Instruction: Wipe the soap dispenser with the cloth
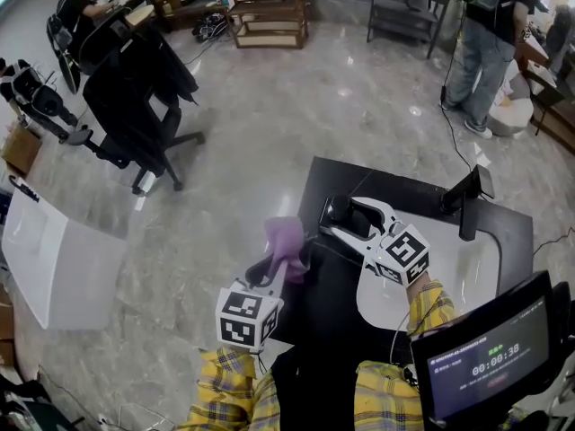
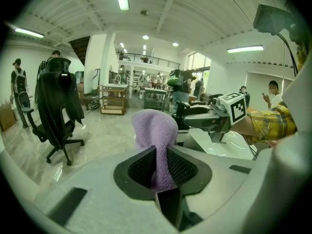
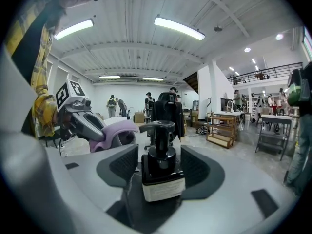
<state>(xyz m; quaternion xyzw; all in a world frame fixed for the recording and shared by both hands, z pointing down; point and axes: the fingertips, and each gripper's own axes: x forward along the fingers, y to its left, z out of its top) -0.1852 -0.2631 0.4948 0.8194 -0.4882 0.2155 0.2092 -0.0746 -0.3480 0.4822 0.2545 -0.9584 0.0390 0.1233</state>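
A black soap dispenser (image 3: 162, 174) with a white label and a pump top stands between the jaws of my right gripper (image 3: 160, 167). The jaws are open, with narrow gaps beside the bottle. In the head view the dispenser (image 1: 340, 209) sits at the left part of the black table (image 1: 404, 196), with the right gripper (image 1: 349, 221) around it. My left gripper (image 2: 161, 167) is shut on a purple cloth (image 2: 156, 130), which rises in a fold above the pads. The cloth (image 1: 286, 241) hangs just left of the dispenser, a little apart from it.
A white oval board (image 1: 467, 259) lies on the table's near right, with a small black stand (image 1: 472, 200) behind it. A monitor (image 1: 490, 357) is at the lower right. An office chair with a black jacket (image 1: 135, 97), a white panel (image 1: 54, 259) and a standing person (image 1: 485, 43) surround the table.
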